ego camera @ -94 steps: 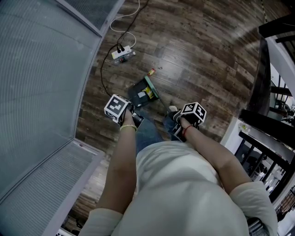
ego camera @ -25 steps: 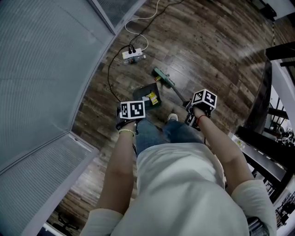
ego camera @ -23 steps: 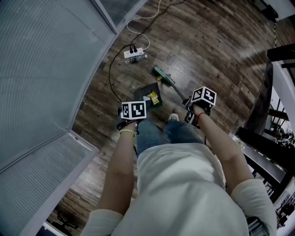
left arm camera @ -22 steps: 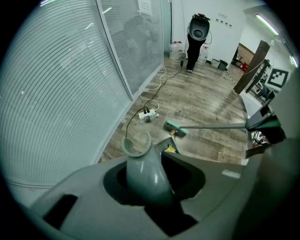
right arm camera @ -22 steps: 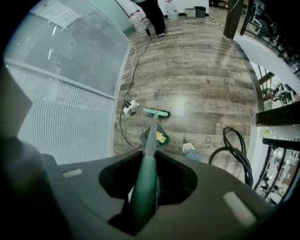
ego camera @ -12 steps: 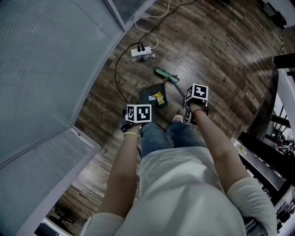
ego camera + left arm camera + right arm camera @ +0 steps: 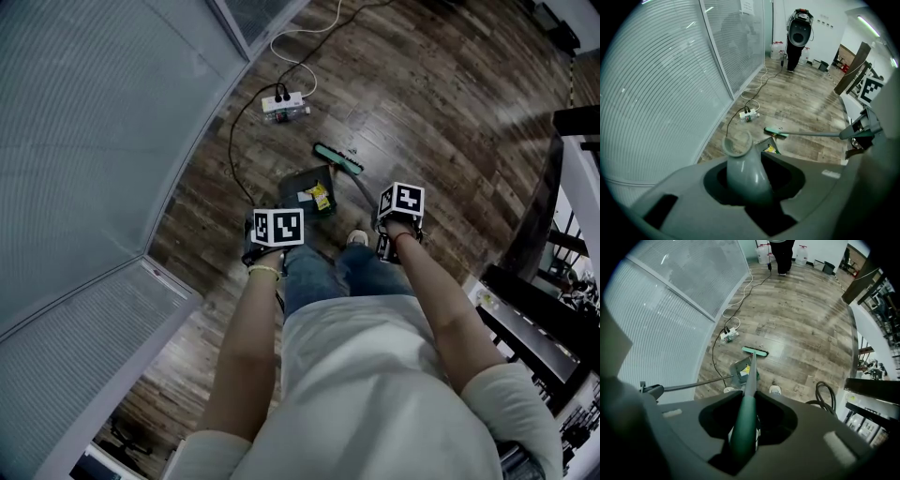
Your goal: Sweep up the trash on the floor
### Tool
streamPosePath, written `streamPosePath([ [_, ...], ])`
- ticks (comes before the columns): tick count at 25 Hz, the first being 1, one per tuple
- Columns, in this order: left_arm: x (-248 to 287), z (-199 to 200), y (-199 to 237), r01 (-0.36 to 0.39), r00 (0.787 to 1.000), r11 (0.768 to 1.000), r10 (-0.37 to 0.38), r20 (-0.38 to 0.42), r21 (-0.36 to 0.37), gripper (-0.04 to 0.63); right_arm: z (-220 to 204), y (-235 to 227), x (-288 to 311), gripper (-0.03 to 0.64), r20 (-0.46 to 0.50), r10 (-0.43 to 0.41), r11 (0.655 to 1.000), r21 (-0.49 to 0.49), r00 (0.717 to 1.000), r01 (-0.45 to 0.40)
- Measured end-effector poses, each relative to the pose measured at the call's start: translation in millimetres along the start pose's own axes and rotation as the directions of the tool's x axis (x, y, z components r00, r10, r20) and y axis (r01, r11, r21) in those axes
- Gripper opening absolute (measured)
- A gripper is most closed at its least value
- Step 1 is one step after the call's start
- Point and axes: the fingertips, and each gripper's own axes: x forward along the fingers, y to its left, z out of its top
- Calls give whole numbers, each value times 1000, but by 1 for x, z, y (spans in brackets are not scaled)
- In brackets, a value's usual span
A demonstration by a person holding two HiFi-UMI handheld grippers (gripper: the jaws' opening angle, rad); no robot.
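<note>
Grey dustpan handle [image 7: 738, 159] clamped between the jaws of the left gripper [image 7: 746, 183], leading down to the dark dustpan [image 7: 298, 183] on the brown wood floor [image 7: 441, 103], just ahead of a white shoe [image 7: 355, 238]. Yellow wrapper [image 7: 320, 197] plus a pale scrap lying inside the pan, toward its right side. Green broom handle [image 7: 751, 378] held tight in the right gripper [image 7: 745, 427], slanting forward and down to the green broom head [image 7: 337, 157]. Broom head down at floor level, just beyond the dustpan's far right corner, near it; touching or not, hard to say. White power strip [image 7: 285, 100] farther off to the left, dark cable [image 7: 232, 141] curling from it along the foot of the blinds-covered glass wall [image 7: 94, 141]. Black shelving [image 7: 539, 314] at the right edge
</note>
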Motion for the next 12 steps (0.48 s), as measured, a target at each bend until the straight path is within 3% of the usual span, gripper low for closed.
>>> streamPosePath([
  [6,0,1,-6,-7,1000,1000,7,-2,1,97,-25,-18,-2,97,-3,9,999,48,1000,-9],
  [12,0,2,-12,-14,1000,1000,14,1,2,98,-56,-22,-2,97,-4,88,967,238,996,-85],
])
